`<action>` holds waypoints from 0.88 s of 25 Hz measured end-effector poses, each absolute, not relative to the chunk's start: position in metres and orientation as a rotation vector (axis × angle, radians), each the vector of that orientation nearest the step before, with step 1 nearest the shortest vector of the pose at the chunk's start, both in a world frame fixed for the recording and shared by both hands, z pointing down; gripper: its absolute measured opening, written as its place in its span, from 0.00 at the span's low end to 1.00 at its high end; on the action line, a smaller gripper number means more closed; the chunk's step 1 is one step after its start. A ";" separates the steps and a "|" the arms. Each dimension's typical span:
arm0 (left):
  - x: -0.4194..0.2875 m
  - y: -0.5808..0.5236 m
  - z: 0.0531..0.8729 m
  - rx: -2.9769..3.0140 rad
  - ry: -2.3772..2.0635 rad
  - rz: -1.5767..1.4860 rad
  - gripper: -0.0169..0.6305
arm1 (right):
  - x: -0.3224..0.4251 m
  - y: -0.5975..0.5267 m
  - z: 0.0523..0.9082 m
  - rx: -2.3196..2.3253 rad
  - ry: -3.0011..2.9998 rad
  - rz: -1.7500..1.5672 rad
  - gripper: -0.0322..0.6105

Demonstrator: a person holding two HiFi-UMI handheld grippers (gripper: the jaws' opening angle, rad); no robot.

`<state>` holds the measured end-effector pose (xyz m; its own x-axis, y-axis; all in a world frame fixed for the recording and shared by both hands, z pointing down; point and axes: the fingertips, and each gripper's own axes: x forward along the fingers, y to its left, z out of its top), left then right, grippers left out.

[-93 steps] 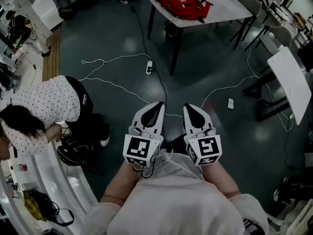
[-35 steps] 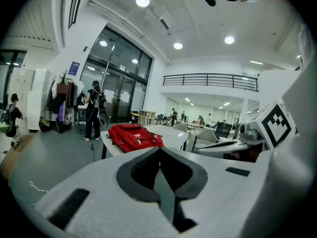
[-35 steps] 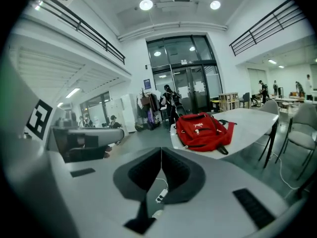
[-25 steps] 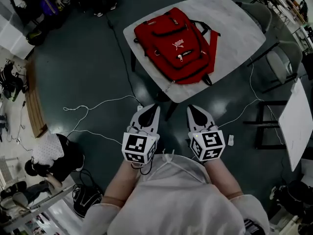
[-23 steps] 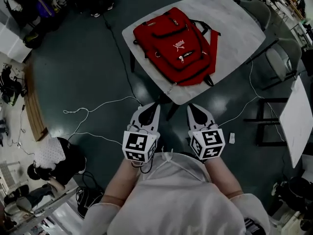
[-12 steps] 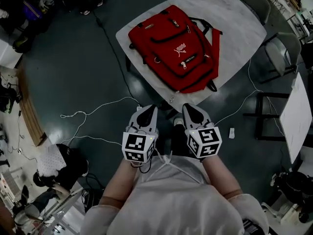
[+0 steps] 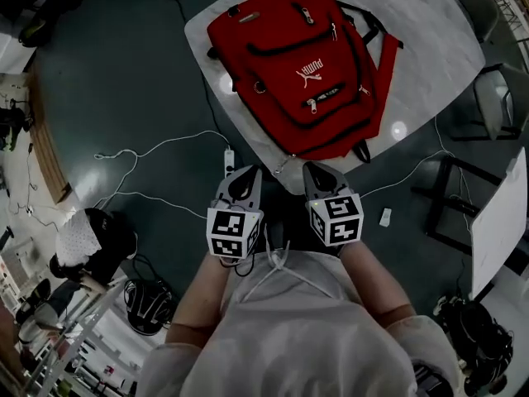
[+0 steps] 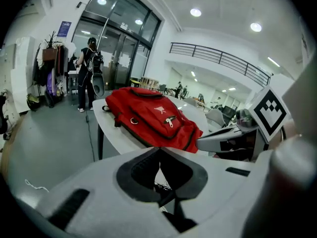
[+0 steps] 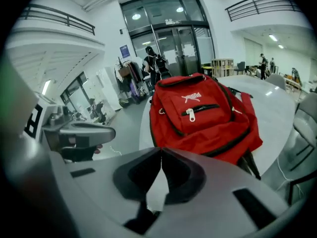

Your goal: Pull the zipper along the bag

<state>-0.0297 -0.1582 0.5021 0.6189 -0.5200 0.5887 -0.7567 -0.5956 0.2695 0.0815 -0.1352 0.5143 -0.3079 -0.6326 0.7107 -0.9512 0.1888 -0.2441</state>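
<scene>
Lying flat on the white desk (image 7: 430,31) at the far side, the red backpack (image 7: 302,64) is untouched, with the left tongs (image 7: 245,174) and right tongs (image 7: 318,170) held side by side at the desk's near edge, both closed on nothing.

The red backpack (image 7: 302,60) and the white tabletop (image 7: 438,31) under it, first seen far off at the top of the head view, have drawn steadily closer and now fill its upper middle. The left gripper (image 7: 246,170) and right gripper (image 7: 314,168), earlier over bare floor, now have their tips at the tabletop's near edge, just short of the bag. The crouching person in a dotted top (image 7: 78,238) has shrunk and slid lower at the left.
</scene>
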 end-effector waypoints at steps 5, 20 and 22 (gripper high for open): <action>-0.007 -0.164 0.544 2.283 -1.002 0.681 0.06 | 0.087 -0.151 0.556 1.326 -2.000 0.967 0.09; 0.038 -0.143 0.599 2.225 -0.792 0.914 0.25 | 0.085 -0.177 0.600 1.057 -1.994 0.978 0.09; 0.042 -0.143 0.604 2.242 -0.792 0.980 0.25 | 0.084 -0.176 0.601 1.035 -1.996 0.977 0.09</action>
